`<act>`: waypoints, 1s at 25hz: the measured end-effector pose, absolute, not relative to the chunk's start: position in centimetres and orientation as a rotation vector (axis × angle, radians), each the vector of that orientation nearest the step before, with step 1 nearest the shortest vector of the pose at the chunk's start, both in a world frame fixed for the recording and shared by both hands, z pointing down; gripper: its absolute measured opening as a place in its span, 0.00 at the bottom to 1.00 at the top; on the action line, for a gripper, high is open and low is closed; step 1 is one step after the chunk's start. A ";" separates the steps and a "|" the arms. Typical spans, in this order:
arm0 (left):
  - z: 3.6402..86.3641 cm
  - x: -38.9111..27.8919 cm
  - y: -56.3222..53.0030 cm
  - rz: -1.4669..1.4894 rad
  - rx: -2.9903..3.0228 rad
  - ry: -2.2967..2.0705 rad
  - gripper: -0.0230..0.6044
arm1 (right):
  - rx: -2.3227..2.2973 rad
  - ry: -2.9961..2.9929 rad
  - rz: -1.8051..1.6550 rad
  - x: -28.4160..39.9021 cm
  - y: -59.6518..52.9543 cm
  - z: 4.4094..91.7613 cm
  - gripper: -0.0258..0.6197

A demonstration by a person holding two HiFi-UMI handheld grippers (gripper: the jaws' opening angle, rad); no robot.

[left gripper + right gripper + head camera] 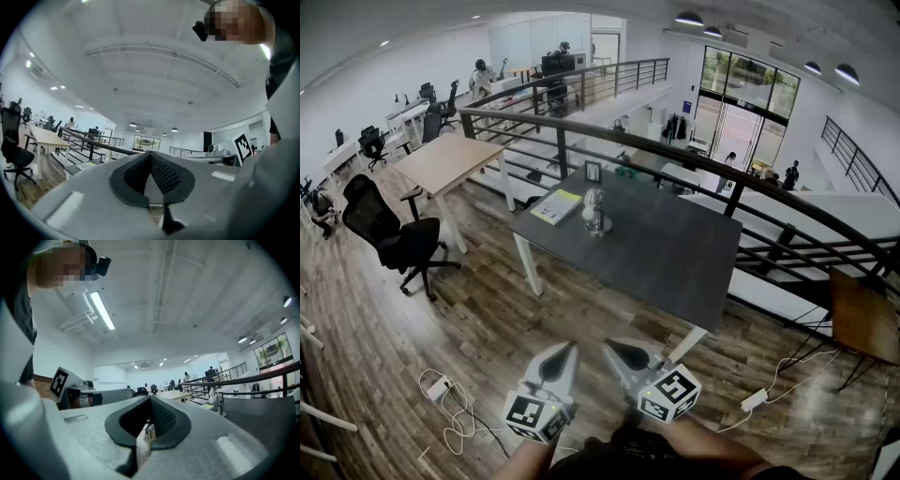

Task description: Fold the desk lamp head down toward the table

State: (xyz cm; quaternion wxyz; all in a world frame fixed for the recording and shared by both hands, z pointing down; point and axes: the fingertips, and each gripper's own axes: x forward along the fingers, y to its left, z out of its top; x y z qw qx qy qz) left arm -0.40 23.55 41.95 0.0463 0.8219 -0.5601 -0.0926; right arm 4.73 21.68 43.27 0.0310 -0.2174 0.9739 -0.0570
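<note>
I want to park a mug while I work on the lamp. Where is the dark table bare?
The dark table is bare from the lamp out to its near edge and its right end by the railing. The far-left corner is crowded: lamp, booklet and a small frame sit close together.

The worktop (pixel 666 258) is dark grey, the desk lamp (pixel 594 210) silvery white and the booklet (pixel 557 206) yellow-green. The pale grey left hand-held gripper (pixel 565 352) and right hand-held gripper (pixel 617 352) bear black-and-white square markers. The floor (pixel 487 328) is brown wood planking.
</note>
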 end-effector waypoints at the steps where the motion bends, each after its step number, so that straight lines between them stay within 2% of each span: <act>1: 41.9 -0.3 23.4 -0.282 2.505 -1.708 0.04 | -0.669 3.000 -0.179 4.8 21.6 43.2 0.04; 12: 42.5 0.5 19.3 -0.260 2.501 -1.703 0.04 | -0.665 2.999 -0.163 5.9 17.8 43.4 0.04; 25: 42.2 2.9 7.0 -0.277 2.454 -1.765 0.04 | -0.516 3.077 -0.205 8.2 6.6 43.8 0.04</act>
